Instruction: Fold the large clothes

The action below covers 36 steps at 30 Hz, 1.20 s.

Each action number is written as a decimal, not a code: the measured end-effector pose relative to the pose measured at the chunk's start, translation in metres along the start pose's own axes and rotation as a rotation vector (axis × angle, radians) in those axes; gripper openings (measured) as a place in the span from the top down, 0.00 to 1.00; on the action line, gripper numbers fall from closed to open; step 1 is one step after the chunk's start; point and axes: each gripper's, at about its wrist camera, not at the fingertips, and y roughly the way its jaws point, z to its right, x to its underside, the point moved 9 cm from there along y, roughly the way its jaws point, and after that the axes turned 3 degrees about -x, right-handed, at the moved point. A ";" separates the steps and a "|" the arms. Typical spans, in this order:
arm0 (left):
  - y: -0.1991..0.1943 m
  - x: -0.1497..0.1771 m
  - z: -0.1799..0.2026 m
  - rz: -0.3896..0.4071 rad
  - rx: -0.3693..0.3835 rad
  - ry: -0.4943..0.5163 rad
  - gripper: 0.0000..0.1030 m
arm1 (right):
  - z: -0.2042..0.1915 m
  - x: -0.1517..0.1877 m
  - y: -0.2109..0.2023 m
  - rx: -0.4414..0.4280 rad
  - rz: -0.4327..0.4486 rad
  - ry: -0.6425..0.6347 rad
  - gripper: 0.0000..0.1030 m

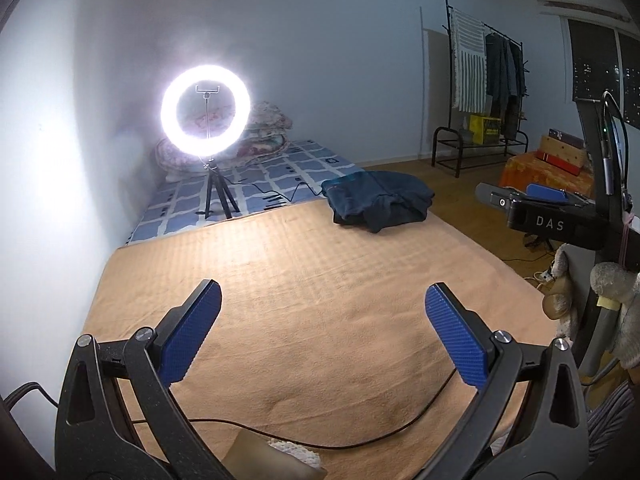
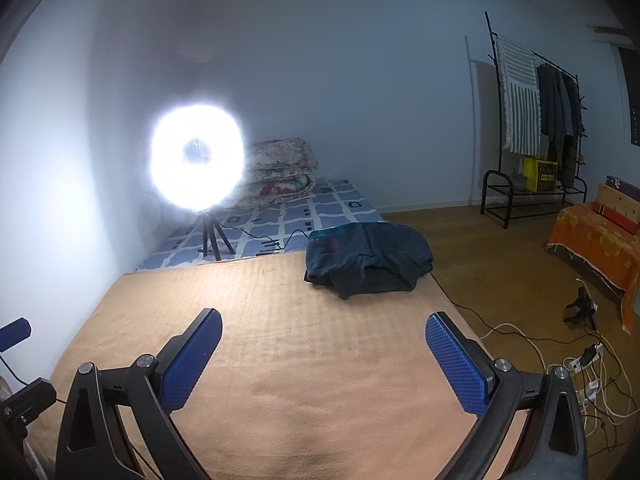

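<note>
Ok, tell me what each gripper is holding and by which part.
Nothing: left gripper and right gripper are both open, and the dark garment lies apart.

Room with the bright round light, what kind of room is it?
Most likely a bedroom at home. A low mattress with folded quilts lies along the wall, a clothes rack holds hanging clothes, and a ring light stands on the mattress.
</note>
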 end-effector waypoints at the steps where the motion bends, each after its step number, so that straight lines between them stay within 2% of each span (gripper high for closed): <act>1: 0.000 0.000 0.000 0.001 -0.002 -0.001 0.00 | -0.001 0.000 -0.001 0.002 0.001 -0.006 0.00; 36: 0.003 0.005 0.001 -0.020 0.009 -0.002 0.00 | -0.003 0.007 0.003 -0.015 -0.020 -0.038 0.00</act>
